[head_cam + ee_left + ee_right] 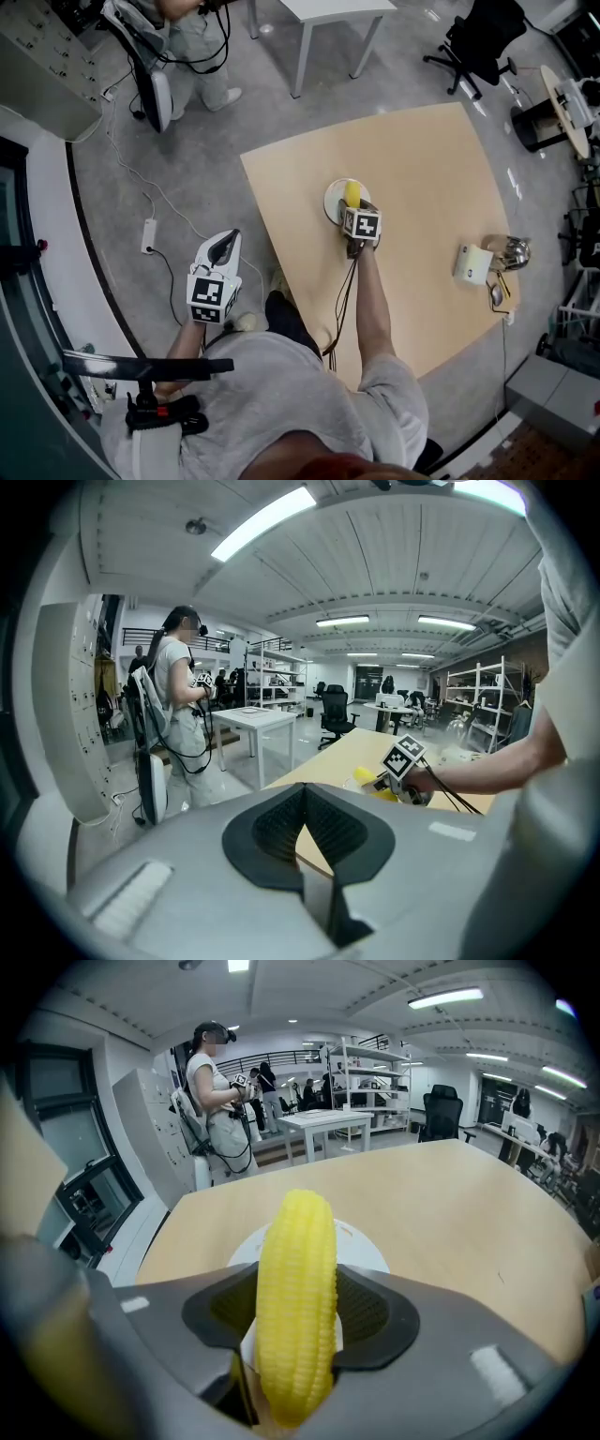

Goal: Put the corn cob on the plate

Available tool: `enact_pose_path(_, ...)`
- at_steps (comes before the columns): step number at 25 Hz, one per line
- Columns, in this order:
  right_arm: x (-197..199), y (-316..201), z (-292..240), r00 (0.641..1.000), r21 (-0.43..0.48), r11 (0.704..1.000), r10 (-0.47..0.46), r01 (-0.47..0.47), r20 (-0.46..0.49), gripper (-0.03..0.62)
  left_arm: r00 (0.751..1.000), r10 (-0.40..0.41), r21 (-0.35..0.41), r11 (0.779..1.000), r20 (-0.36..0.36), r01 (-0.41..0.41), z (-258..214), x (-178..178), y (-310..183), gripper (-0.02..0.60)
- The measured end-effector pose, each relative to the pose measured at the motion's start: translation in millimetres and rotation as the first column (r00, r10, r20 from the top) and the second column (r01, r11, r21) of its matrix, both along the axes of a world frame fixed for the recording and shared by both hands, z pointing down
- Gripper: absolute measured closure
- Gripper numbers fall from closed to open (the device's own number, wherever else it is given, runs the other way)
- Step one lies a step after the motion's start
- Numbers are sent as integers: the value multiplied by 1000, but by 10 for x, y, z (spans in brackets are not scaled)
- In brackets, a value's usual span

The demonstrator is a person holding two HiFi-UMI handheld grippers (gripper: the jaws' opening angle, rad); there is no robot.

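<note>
A yellow corn cob [296, 1302] stands between the jaws of my right gripper [298, 1321], which is shut on it, right over a white plate [364, 1249]. In the head view the corn cob [352, 194] pokes out ahead of the right gripper [359, 217] above the plate [333, 200] on the wooden table [422, 187]. My left gripper [223, 251] hangs off the table's left edge over the floor; its jaws meet with nothing between them [304, 841]. Far off in the left gripper view I see the corn cob [367, 780].
A white box [472, 263] and a shiny metal item [511, 251] lie near the table's right edge. A person [220, 1101] stands by a white table [323, 1124] in the background. A power strip [148, 235] and cables lie on the floor at left.
</note>
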State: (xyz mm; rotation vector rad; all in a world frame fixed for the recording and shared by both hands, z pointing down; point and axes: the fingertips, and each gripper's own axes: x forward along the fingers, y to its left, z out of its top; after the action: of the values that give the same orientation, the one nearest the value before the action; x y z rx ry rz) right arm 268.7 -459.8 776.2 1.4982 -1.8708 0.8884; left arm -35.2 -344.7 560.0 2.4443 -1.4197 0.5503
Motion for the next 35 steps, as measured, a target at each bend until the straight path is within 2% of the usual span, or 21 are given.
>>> enact_pose_path(13,77,55,110,999,-73,997,-15,12,-48,355,1000,-21,11,1000,0,21,-27,53,75,563)
enact_pose_path(19,61,-41,-2,999,-35,999,-23,21,-49,346,1000,-15,14,1000,-7,15,-49,37,59,563)
enact_pose_path(24,58,19,-84,999,-56,998,9,-11,-47,343,1000,-6,24,1000,-13,6,-67,9,62,563)
enact_pose_path(29,42,17,-196,999,-4,1000,0,-1,-53,347,1000,3,36,999,-18,-2,-106,-24,101,563)
enact_pose_path(32,70,150,-251,998,-31,998,47,-48,-46,349,1000,12,46,999,-21,-11,-140,-40,133,563)
enact_pose_path(35,74,207,-337,998,-5,999,53,-53,-43,350,999,23,59,998,-26,-21,-176,-41,156,562)
